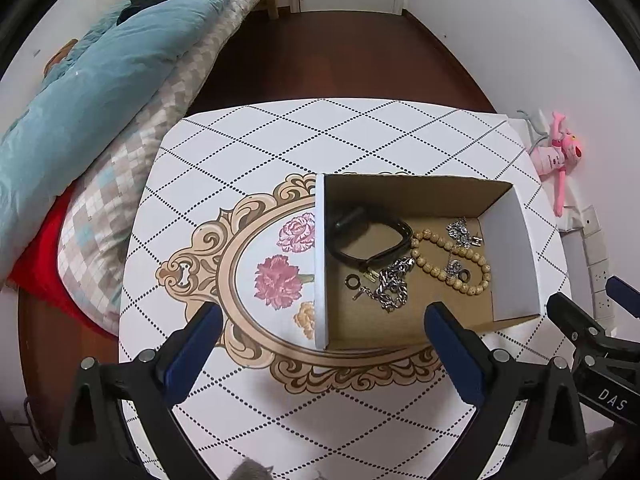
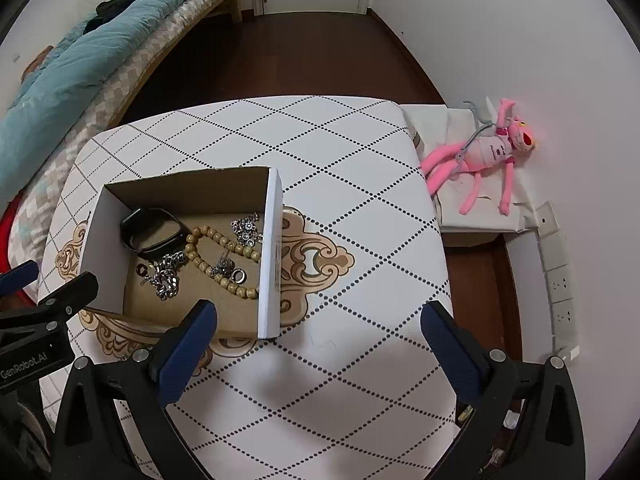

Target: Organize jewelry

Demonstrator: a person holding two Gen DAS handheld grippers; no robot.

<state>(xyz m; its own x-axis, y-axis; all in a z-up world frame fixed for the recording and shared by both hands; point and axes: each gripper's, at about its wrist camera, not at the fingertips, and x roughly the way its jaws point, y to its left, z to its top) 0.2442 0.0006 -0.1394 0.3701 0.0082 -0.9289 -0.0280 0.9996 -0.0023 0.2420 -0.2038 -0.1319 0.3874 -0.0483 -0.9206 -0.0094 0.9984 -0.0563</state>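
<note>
Over the left wrist view, the left gripper (image 1: 322, 324) hung wide apart, empty, before the cardboard box (image 1: 516, 240) holding the wooden bead bracelet (image 1: 452, 256): light, limp, best pinched across beads. Right view: right gripper (image 2: 318, 322) gaped too; slippery silver chain (image 2: 168, 276) lay inside.

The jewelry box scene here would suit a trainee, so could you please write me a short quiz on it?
1. True or false: the left gripper holds the silver chain.
2. What lies nearest the black band in the cardboard box?
A. pink plush toy
B. wooden bead bracelet
C. blue quilt
3. Fill in: the right gripper hovers over the ____.

Key:
1. False; both grippers are open and empty.
2. B, the wooden bead bracelet.
3. Table.
</note>
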